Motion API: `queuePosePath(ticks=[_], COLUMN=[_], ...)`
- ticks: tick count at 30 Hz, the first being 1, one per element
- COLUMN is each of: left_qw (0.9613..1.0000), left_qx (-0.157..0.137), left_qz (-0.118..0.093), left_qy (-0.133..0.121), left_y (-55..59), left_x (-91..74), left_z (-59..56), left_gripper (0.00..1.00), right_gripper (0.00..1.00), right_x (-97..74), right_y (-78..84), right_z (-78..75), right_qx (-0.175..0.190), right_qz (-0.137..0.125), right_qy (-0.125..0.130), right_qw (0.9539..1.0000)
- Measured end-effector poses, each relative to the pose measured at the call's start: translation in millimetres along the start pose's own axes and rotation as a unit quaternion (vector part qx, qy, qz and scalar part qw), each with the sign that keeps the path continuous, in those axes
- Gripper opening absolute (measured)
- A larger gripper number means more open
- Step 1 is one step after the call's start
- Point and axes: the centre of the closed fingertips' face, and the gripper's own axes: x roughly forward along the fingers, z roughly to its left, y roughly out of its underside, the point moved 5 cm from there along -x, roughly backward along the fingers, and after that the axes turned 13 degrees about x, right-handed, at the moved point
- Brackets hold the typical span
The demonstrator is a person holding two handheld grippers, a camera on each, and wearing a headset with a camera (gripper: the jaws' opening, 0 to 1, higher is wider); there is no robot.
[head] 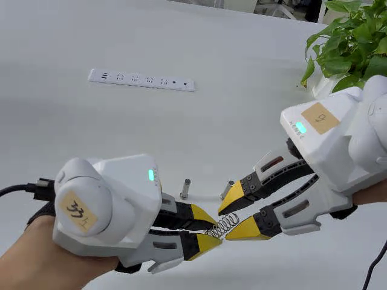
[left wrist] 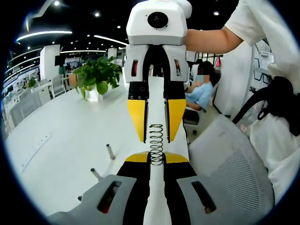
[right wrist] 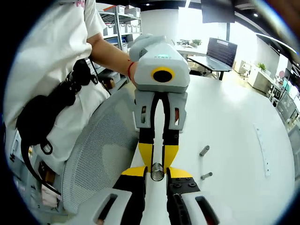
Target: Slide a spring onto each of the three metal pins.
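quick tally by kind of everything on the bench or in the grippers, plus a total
spring: 1
metal pins: 2
hand-held grippers: 2, the left hand-held gripper and the right hand-held gripper
power strip: 1
potted plant: 1
total: 7

shiny metal spring (head: pixel 221 225), dull metal pins (head: pixel 185 188), smooth matt white table (head: pixel 121 139)
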Motion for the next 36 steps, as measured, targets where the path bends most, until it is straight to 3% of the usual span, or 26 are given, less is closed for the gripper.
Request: queuePosePath(ticks=[7,36], left_qw=[1.0000,1.0000], left_qx=[-0.002,-0.006], left_qz=[-0.003,-0.006], left_qy=[0.000,-0.001], left_y=[0.2,3.2], left_x=[-0.2,-1.2], left_z=[-0.1,0.1], left_gripper=[0.06,0.06], right_gripper=[0.10,0.06], right_x=[2.8,6.0], right_y=[3.3,1.3], right_z=[-1.2,-2.4], right_qx=[-0.009,-0.012], right_qz=[0.018,0.033], right_qy=[-0.004,-0.007], right_qw=[0.9998,0.9994])
